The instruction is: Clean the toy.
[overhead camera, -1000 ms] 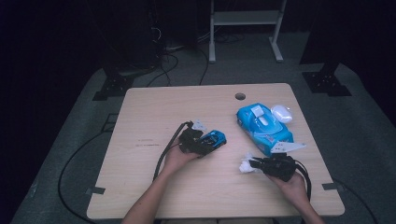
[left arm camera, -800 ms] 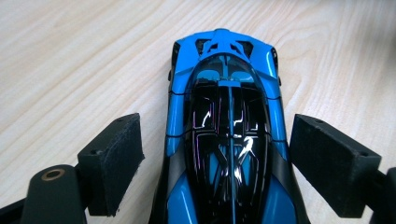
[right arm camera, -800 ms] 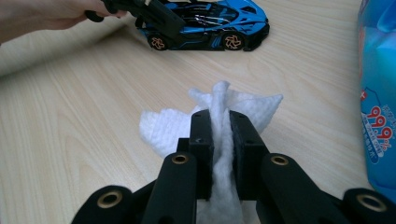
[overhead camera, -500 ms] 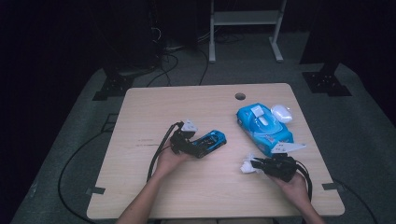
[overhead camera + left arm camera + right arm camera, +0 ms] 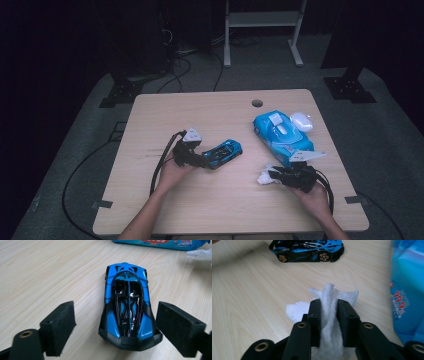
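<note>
Pale wood table carries everything in the high view. Near its middle a blue toy car sits on its wheels, and the left gripper lies at the car's 8 o'clock, its tips at the car's near end. At the car's 3 o'clock, toward the table's right edge, rests a blue wipes pack with a white rounded object touching its 1 o'clock corner. The right gripper sits at the pack's 6 o'clock with a crumpled white wipe at its tip.

From the left gripper view, the jaws stand wide apart, one at 8 o'clock and one at 4 o'clock of the toy car, neither touching it; the left gripper straddles the car's near end. The wipes pack edges in at 12 o'clock.

From the right gripper view, the right gripper has its jaws closed on the white wipe, pinching a bunched fold. The toy car stands side-on at 11 o'clock, well apart, and the wipes pack lies at 3 o'clock.
</note>
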